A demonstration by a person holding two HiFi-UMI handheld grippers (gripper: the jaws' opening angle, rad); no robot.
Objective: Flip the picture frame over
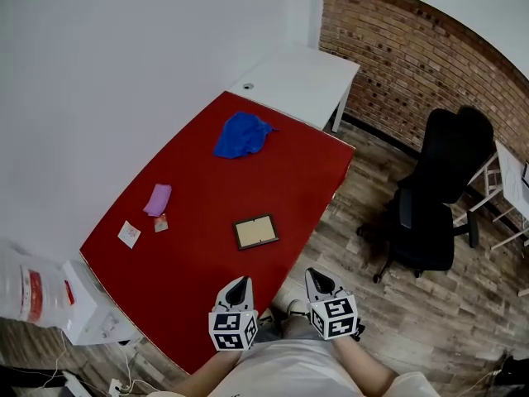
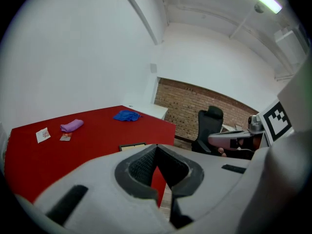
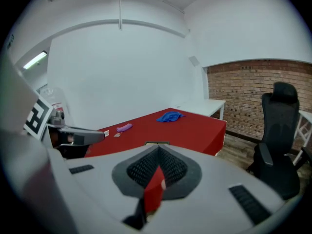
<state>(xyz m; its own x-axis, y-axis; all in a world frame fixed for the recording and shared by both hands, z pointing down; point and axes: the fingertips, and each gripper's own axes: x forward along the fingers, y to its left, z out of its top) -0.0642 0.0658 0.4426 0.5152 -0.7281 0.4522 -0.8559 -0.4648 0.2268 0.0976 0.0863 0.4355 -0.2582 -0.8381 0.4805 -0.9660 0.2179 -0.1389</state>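
Grey hand-held grippers point(image 1: 241, 281) point(image 1: 315, 275), black-and-white marker cubes point(image 1: 232, 329)

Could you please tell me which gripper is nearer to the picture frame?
Left. The left gripper hovers over the table, just on the person's side of the frame; the right gripper is farther, past the table's edge, over the floor.

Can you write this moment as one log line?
stage: not started | left claw: shut, empty | right claw: shut, empty | picture frame: flat on red table, untouched

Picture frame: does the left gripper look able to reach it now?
Probably yes. The picture frame lies flat on the red table ahead of the left gripper, nothing between them.
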